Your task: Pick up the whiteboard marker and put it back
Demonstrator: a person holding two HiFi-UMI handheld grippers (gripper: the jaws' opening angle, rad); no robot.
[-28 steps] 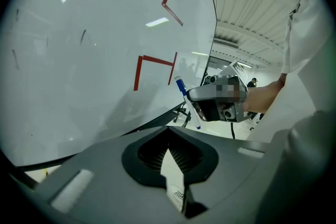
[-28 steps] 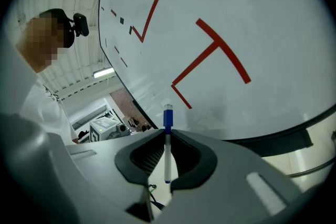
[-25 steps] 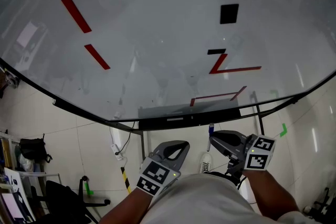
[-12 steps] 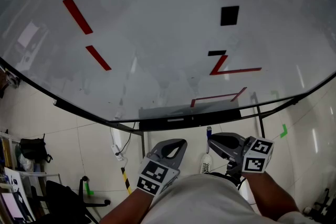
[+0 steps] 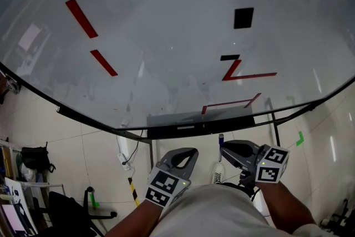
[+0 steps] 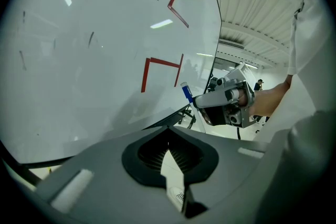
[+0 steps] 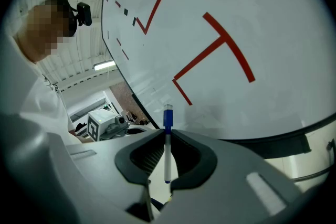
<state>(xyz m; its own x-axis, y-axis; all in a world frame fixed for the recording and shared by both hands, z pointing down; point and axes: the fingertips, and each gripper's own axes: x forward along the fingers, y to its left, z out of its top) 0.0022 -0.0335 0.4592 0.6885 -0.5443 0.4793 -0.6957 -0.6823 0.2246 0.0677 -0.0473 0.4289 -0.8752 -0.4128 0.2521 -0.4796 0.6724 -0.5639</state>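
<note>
The whiteboard marker, white with a blue cap, stands upright between the jaws of my right gripper, which is shut on it; its capped end points at the whiteboard. In the head view the marker sticks out of the right gripper just below the board's dark tray. My left gripper hangs beside it, lower left, shut with nothing in it. The left gripper view shows its jaws closed, with the right gripper and the marker off to the right.
The whiteboard carries red strokes and black squares. Its metal stand legs reach the tiled floor. A black bag and a chair base sit at the lower left. A person's white sleeve fills the left gripper view's right side.
My right gripper with the marker has drawn back slightly from the tray, towards me. The left gripper has barely shifted.
</note>
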